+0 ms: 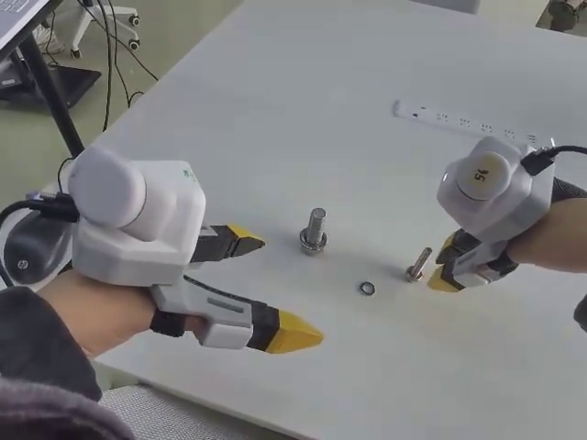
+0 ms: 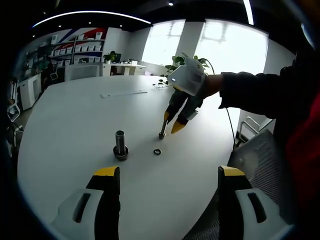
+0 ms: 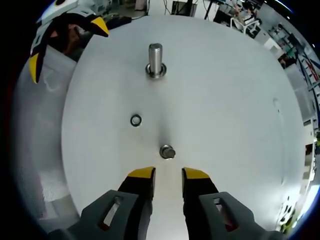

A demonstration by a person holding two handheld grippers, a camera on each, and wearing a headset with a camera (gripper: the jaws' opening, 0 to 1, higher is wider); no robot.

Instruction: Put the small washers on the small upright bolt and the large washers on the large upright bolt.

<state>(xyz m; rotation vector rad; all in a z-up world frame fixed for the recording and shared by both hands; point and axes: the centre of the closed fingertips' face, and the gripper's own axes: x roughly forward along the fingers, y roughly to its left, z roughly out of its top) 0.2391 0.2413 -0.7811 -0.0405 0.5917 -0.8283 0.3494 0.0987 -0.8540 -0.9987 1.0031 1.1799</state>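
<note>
Left hand-held gripper (image 2: pixel 169 172) gapes wide, empty; right hand-held gripper (image 3: pixel 167 173) — jaws narrowly parted, empty — sits just short of the small bolt (image 3: pixel 167 151). Head view adds a power strip (image 1: pixel 459 122).

Large bolt (image 1: pixel 314 229): silver, stood upright on its head, a ring at its foot; ahead of the left gripper (image 1: pixel 280 287), well apart.
Small bolt (image 1: pixel 418 265): silver, stood head-down, just beyond the right gripper (image 3: pixel 168 173) tips.
Small washer (image 1: pixel 367 289): dark ring, lay flat between both bolts.
</note>
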